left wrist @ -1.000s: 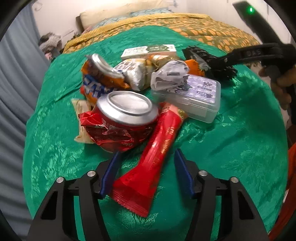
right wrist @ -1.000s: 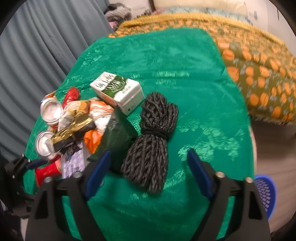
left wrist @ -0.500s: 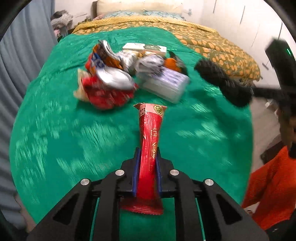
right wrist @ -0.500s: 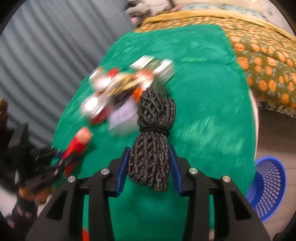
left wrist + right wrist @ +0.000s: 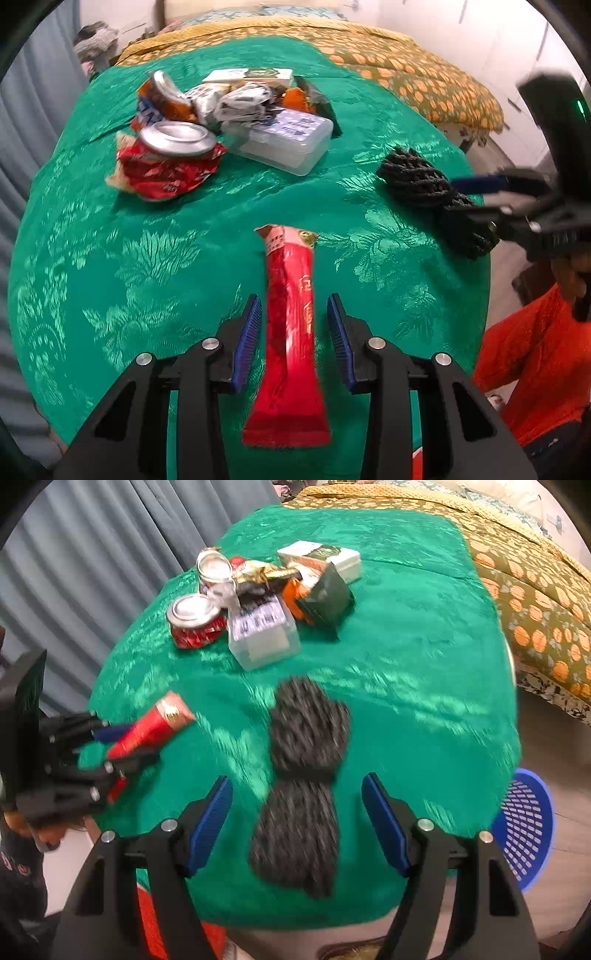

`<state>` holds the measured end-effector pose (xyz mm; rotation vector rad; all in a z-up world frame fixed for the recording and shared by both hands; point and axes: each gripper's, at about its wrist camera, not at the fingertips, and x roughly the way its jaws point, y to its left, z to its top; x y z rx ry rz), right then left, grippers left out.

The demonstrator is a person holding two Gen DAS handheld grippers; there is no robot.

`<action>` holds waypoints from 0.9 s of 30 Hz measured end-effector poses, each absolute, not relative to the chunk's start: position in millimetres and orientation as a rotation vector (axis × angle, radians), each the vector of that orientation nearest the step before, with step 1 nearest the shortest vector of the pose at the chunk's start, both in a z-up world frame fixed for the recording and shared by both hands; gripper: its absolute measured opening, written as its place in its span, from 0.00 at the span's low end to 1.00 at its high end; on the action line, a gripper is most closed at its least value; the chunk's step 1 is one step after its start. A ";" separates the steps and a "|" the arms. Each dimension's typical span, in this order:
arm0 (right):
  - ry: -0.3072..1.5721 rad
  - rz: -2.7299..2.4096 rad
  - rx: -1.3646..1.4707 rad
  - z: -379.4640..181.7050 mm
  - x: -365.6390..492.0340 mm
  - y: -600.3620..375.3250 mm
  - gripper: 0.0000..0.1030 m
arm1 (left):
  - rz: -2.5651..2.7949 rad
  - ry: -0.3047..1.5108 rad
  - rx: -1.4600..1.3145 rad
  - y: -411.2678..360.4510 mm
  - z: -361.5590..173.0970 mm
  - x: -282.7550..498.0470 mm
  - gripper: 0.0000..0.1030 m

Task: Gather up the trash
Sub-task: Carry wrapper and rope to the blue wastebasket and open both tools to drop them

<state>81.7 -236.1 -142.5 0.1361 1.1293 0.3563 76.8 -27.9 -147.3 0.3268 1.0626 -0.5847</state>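
Both claws are opening: left claw (image 5: 293,339) around the wrapper (image 5: 291,332), right claw (image 5: 297,827) around the rope (image 5: 303,775). Pile (image 5: 258,602) remains; basket (image 5: 524,823) unreached.

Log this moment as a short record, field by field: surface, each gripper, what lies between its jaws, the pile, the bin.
surface: green cloth over a table
left gripper: jaws opening, pads clear of the red wrapper lying between them
right gripper: jaws opening, pads clear of the black rope bundle between them
pile: crushed red can, clear plastic box, carton and crumpled wrappers, grouped on the far side of the cloth
bin: blue basket on the floor beside the table, contents not visible
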 end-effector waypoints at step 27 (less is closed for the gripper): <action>0.992 -0.169 0.475 -185.6 -3.6 -564.5 0.33 | -0.940 1.037 0.277 -355.0 -143.0 55.6 0.07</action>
